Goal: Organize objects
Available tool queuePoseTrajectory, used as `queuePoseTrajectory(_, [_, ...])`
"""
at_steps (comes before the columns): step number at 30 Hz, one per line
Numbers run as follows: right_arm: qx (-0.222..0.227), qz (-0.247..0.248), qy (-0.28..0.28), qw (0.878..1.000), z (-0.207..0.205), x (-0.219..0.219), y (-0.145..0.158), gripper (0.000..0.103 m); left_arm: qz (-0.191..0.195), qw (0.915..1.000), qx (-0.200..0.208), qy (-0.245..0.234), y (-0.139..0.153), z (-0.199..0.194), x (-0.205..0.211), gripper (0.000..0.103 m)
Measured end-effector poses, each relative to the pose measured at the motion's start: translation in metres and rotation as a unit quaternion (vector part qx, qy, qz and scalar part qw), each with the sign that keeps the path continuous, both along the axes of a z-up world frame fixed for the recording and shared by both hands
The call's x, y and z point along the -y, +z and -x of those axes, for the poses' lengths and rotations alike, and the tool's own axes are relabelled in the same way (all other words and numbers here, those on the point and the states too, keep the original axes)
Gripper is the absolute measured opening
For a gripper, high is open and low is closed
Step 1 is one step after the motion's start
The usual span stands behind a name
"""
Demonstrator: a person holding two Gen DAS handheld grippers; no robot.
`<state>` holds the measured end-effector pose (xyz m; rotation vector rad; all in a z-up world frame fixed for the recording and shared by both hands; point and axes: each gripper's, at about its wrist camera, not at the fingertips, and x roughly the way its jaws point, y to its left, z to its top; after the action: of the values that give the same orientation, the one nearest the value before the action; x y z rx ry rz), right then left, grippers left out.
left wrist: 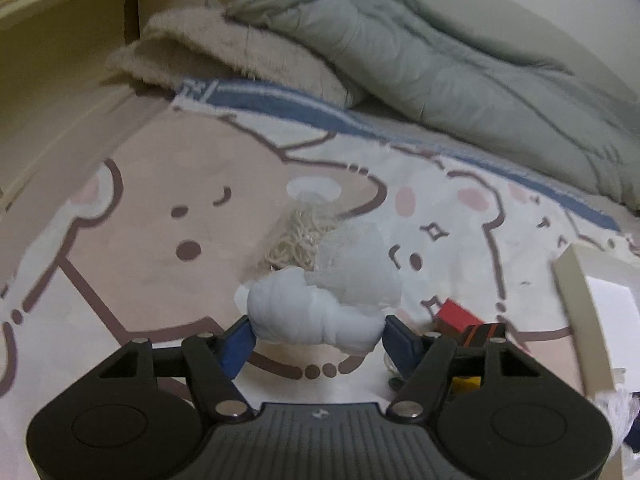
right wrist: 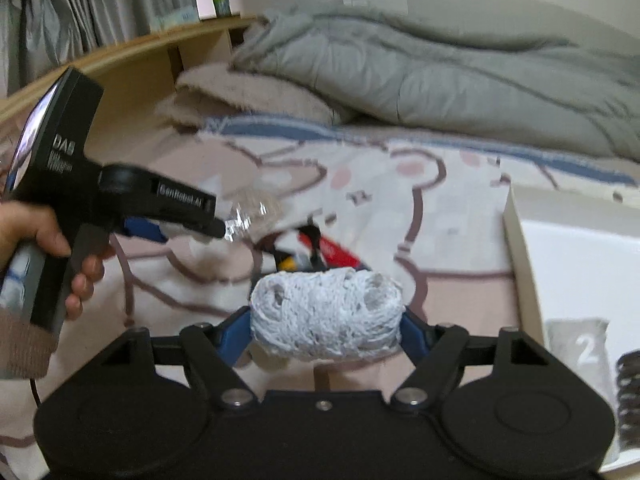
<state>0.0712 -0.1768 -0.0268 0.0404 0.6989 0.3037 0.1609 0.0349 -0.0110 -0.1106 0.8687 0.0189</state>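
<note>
We could not identify the red, black and yellow items (right wrist: 316,250) on the cartoon bedspread (left wrist: 152,248); blur and the grippers hid most of them. The white box (right wrist: 560,248) at the right was cut off by the frame. The left gripper (left wrist: 318,330) was clamped on a clear plastic bag (left wrist: 320,312) with pale fibres visible inside, held above the bedspread. The right gripper (right wrist: 326,320) squeezed a white netted bundle (right wrist: 326,314) between its blue pads. A hand (right wrist: 60,248) gripped the left tool's handle, angled downward.

Quilt (left wrist: 460,60) behind blanket (left wrist: 160,300) — box (right wrist: 580,248) right.
</note>
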Motion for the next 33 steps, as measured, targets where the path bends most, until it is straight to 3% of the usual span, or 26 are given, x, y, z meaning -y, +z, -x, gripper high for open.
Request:
queuePoseTrajectory(13, [0.066, -0.023, -0.028, 0.997, 0.008, 0.012, 0.059, 0.077, -0.027, 0.9956, 0.083, -0.035, 0.057, 0.052, -0.002, 0.07])
queuePoseTrajectory(33, [0.091, -0.027, -0.062, 0.994, 0.006, 0.027, 0.094, 0.077, -0.045, 0.9857, 0.148, -0.067, 0.096, 0.09, 0.014, 0.07])
